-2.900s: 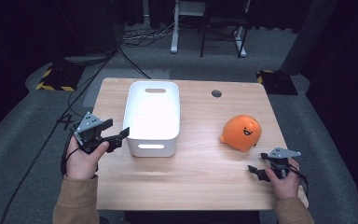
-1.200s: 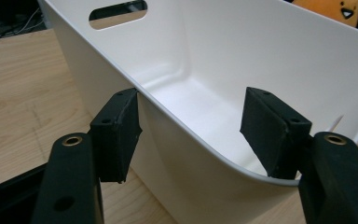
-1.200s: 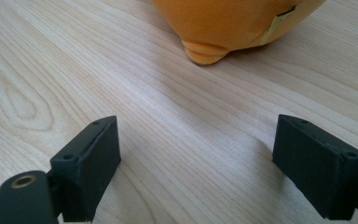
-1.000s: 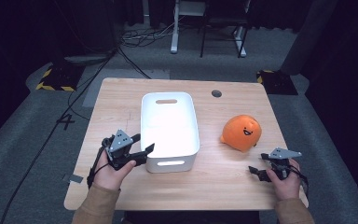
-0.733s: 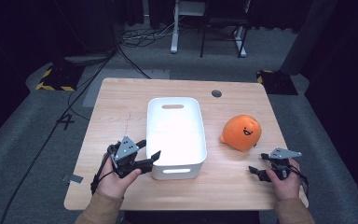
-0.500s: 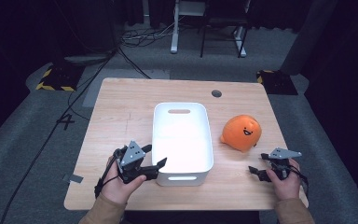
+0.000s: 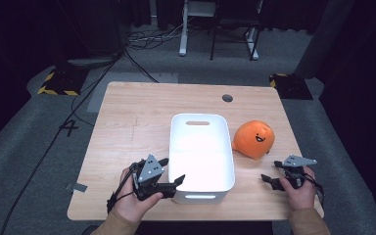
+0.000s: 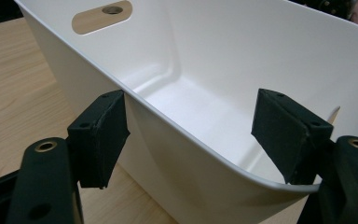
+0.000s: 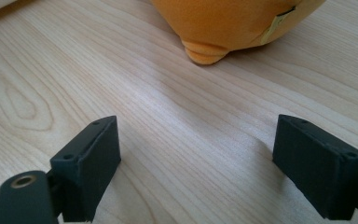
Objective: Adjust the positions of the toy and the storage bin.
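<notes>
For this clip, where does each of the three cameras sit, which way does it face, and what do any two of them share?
High view: above the person's side, looking forward and down on the wooden table; both forearms, left gripper, right gripper.
Left gripper view: rides the left gripper, looking along its jaws, which straddle the wall of the white bin.
Right gripper view: rides the right gripper low over the tabletop, jaws apart, facing the orange plush toy.
Shared: the bin shows in high and left gripper views; the toy in high and right gripper views.

A dim lab or studio: a lone wooden bench (image 7: 142, 117) on grey carpet (image 7: 24, 147), hazard-striped tape (image 7: 58, 90), trailing floor cables (image 7: 142, 39), dark curtains (image 7: 352, 54).
</notes>
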`<state>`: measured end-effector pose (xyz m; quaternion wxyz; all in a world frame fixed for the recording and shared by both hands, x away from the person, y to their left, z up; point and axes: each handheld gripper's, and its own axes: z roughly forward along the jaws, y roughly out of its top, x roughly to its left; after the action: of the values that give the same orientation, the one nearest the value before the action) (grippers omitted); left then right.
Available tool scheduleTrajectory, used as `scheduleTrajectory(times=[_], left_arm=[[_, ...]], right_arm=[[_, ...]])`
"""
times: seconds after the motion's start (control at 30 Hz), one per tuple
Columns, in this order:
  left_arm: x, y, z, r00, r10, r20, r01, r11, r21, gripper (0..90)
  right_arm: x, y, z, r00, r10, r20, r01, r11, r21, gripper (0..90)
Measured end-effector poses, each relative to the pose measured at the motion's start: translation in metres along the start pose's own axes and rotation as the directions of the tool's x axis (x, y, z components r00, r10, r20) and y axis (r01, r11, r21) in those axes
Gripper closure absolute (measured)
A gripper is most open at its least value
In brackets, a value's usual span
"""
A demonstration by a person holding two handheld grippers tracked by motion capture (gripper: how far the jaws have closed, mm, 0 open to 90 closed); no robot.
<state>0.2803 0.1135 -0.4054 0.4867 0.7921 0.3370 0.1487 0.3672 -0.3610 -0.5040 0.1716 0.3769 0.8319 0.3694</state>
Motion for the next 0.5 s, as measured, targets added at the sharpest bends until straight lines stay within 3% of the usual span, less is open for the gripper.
scheduleTrajectory(times=[0.5], left_arm=[[-0.02, -0.001, 0.001, 1.0, 0.006, -0.005, -0.006, 0.9999, 0.009, 26.9]], right_arm=[[0.0, 0.0, 0.0, 1.0, -0.001, 0.0, 0.001, 1.0, 0.0, 15.1]])
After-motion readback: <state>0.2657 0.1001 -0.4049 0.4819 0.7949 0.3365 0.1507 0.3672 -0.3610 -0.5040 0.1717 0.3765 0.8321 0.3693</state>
